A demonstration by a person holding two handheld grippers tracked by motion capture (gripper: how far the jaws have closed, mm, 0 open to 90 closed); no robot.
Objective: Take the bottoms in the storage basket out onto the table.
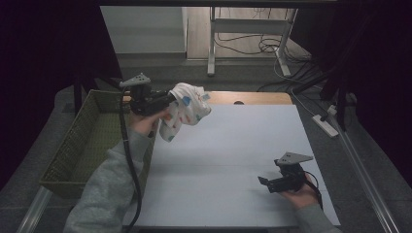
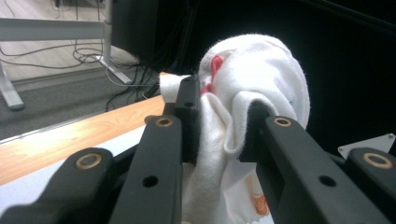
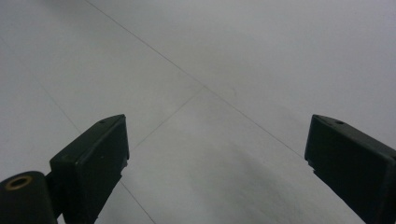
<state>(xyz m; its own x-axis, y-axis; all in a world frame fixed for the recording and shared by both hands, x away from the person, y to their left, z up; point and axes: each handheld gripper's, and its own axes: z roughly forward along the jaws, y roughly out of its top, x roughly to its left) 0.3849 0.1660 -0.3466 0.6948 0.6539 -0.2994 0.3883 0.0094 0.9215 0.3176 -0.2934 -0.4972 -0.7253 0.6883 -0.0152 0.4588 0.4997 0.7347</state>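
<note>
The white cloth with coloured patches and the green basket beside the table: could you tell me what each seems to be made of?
White cloth with coloured patches: soft, fuzzy knit fabric, probably cotton; it folds limply in the left gripper. Green basket: a woven, matte wall, perhaps wicker or plastic mesh.

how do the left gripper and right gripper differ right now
The left gripper is shut on a white patterned cloth; the right gripper is open, with nothing between its jaws. The left gripper is held up at the table's far left, beside the green basket; the right gripper sits low over the white table cover at the near right. Both are black, hand-held, with a grey three-cornered plate on top.
</note>
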